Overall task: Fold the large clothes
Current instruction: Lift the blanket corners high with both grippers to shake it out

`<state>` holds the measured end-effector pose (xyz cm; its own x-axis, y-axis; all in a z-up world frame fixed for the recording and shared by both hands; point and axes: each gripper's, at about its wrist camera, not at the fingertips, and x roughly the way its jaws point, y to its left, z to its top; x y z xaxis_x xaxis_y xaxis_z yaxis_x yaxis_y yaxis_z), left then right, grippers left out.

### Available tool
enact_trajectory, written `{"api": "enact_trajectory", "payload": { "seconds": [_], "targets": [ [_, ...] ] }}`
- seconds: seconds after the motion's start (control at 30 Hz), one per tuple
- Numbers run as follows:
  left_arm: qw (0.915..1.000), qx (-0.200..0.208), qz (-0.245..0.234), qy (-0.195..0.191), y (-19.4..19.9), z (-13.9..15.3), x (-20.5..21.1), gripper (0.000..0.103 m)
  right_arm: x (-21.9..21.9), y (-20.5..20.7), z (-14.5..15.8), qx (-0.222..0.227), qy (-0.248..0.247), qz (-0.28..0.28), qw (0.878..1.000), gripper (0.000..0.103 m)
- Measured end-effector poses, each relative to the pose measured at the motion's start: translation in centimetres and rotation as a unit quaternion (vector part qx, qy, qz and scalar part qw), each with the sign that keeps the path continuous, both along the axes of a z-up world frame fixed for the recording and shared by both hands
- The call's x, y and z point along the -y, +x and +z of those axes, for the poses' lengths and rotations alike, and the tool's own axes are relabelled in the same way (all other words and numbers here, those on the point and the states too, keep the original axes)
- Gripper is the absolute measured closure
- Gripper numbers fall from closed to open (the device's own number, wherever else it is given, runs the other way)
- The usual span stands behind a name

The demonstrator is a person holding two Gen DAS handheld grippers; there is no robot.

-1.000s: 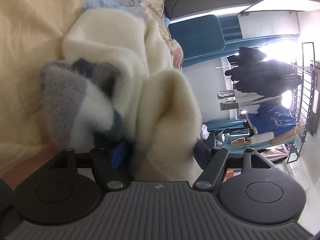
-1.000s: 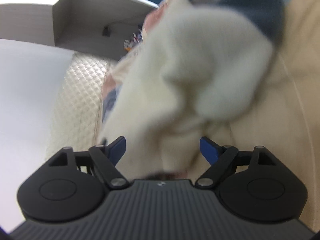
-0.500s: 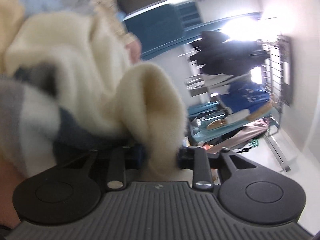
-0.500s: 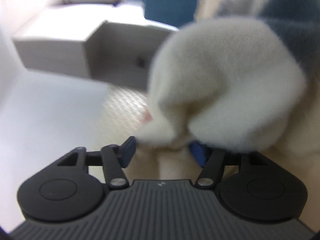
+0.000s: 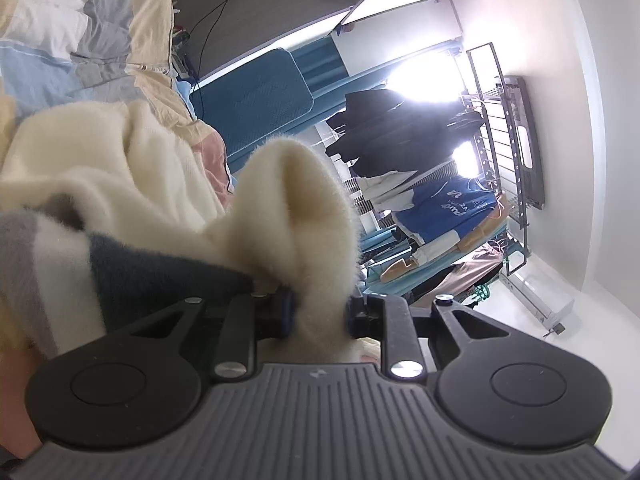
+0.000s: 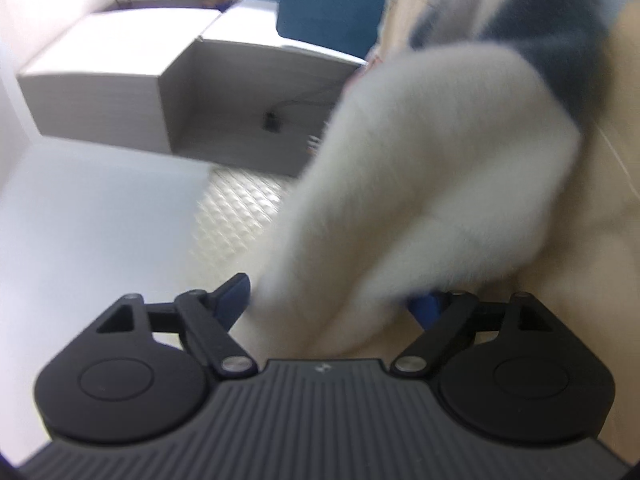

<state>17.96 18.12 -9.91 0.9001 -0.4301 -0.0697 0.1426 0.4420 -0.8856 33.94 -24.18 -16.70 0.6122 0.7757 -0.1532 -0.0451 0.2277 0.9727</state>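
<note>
Left wrist view: the left gripper (image 5: 318, 314) has its jaws drawn close on a bunched fold of the fuzzy cream sweater (image 5: 296, 216), and they are closing a little further; the cloth stands up in a soft peak just above the pinch, lower centre of the frame. Grey, white and dark blue bands of the same garment trail off to the lower left. The rest of the sweater lies heaped on the bed's patchwork quilt (image 5: 60, 24), upper left, so no tidy fold exists yet. Right wrist view, blurred: the right gripper (image 6: 334, 304) has its jaws spread wide and opening, with a thick wad of the cream fabric hanging between them; whether the pads press on it is doubtful, and it reads as loose. Judgement: the task is at an early stage, one edge gathered and gripped, the second grip not secure, and the spreading, the laying flat and every fold remain to do. Surface: a soft bed with pale yellow bedding, uneven and yielding, apt to let the knit drag and wrinkle. Room: a teal padded headboard (image 5: 256, 96) at upper centre, a dark cable on the wall above it, a clothes rack (image 5: 500, 168) at right with dark garments and a blue shirt hanging against a very bright window. In the right wrist view, a white boxy cabinet (image 6: 120, 80) sits upper left above a pale floor and a quilted mat (image 6: 240, 208).
</note>
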Motion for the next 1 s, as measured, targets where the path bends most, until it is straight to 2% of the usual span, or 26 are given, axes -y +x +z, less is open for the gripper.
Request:
{"api": "enact_trajectory", "payload": {
  "seconds": [0.17,0.2,0.23,0.27,0.3,0.33,0.43,0.53,0.63,0.83,0.93,1.0],
  "targets": [
    [0.9999,0.001,0.0,0.01,-0.2,-0.1,0.4,0.076,-0.6,1.6,-1.2,-0.002,-0.025,0.001,1.0,0.018],
    [0.9999,-0.001,0.002,0.016,0.1,0.0,0.4,0.076,-0.7,2.3,-1.6,-0.005,-0.024,0.002,1.0,0.025],
    [0.9996,-0.004,0.004,0.026,0.1,-0.1,0.4,0.076,-0.7,2.9,-1.7,-0.004,-0.025,-0.002,1.0,0.046],
    [0.9993,-0.008,0.006,0.035,0.3,0.0,0.5,0.076,-0.4,3.6,-1.5,0.002,-0.03,-0.007,1.0,0.058],
    [0.999,-0.011,0.008,0.043,0.5,0.1,0.7,0.076,-0.1,3.8,-0.9,0.017,-0.044,-0.013,0.999,0.075],
    [0.9988,-0.011,0.011,0.047,0.4,0.2,0.9,0.076,0.5,3.6,0.1,0.038,-0.058,-0.026,0.997,0.079],
    [0.9989,0.006,0.015,0.045,-0.6,1.2,1.4,0.076,2.5,1.9,4.2,0.112,-0.064,-0.074,0.989,0.082],
    [0.9978,0.038,0.015,0.053,-2.4,3.6,2.5,0.077,4.4,-0.6,9.4,0.18,-0.064,-0.102,0.976,0.083],
    [0.9933,0.068,0.018,0.092,-5.1,6.9,4.6,0.077,5.8,-3.2,14.6,0.246,-0.077,-0.124,0.958,0.083],
    [0.9915,0.104,0.023,0.075,-9.8,11.7,6.4,0.077,7.4,-7.6,23.0,0.315,-0.093,-0.14,0.934,0.083],
    [0.9885,0.125,0.026,0.081,-12.0,15.1,7.1,0.077,7.6,-9.7,27.3,0.345,-0.113,-0.139,0.921,0.083],
    [0.9853,0.148,0.026,0.081,-13.6,18.2,7.5,0.077,8.3,-12.7,29.8,0.367,-0.118,-0.136,0.912,0.083]
  ]
}}
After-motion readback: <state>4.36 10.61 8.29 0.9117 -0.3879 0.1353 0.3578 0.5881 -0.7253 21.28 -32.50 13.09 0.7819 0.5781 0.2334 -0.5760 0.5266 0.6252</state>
